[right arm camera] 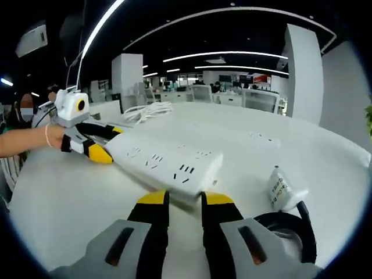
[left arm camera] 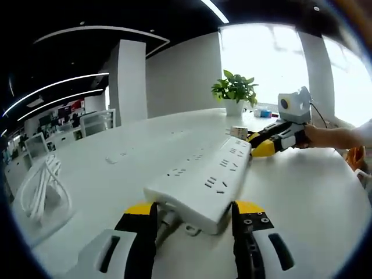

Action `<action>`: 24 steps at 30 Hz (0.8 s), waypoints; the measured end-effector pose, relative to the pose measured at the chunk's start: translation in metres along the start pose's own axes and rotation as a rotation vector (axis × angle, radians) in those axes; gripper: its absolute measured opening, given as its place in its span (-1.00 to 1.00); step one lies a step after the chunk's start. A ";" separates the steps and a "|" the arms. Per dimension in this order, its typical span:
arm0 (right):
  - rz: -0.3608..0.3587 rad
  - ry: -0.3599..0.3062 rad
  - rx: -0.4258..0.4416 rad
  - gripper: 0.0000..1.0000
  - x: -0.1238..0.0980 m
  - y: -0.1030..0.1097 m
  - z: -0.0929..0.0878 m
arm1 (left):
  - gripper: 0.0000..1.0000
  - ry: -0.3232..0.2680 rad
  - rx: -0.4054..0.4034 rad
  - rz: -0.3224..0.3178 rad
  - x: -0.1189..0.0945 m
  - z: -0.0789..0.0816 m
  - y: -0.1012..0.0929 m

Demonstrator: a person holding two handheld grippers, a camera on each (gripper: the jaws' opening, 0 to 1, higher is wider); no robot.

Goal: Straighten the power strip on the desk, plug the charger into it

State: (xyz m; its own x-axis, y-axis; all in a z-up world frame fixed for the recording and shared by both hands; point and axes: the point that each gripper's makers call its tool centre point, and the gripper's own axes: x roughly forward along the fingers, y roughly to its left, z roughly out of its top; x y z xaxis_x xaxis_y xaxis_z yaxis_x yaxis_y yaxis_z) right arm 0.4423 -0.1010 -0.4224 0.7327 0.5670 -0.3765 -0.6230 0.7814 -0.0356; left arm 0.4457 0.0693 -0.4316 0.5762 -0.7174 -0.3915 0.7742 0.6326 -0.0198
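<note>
Left gripper view has my left gripper (left arm camera: 195,212) spread around the near end of the power strip (left arm camera: 203,177), jaws flanking it, contact unclear. Right gripper view shows my right gripper (right arm camera: 185,200), jaws narrowly parted, at the strip's opposite end. I'd turn both ends together, keeping it flat (no lifting). The charger (right arm camera: 283,189) lies just beside the strip.

white desk (left arm camera: 314,197), power strip (left arm camera: 203,180), charger (right arm camera: 285,187), potted plant (left arm camera: 235,93)
</note>
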 end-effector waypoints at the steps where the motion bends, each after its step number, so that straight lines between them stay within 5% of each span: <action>1: -0.002 -0.001 0.003 -0.59 0.000 0.000 0.000 | 0.04 0.001 0.001 -0.002 0.000 0.000 0.001; 24: -0.016 -0.007 -0.012 -0.59 0.000 -0.001 0.000 | 0.04 -0.001 0.023 -0.041 0.007 0.002 0.009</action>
State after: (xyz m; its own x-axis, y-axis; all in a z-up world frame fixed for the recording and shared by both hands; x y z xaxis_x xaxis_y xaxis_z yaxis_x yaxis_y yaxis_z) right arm 0.4423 -0.1019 -0.4226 0.7442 0.5565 -0.3693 -0.6146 0.7871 -0.0524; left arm 0.4568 0.0692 -0.4322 0.5439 -0.7433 -0.3895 0.8032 0.5955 -0.0151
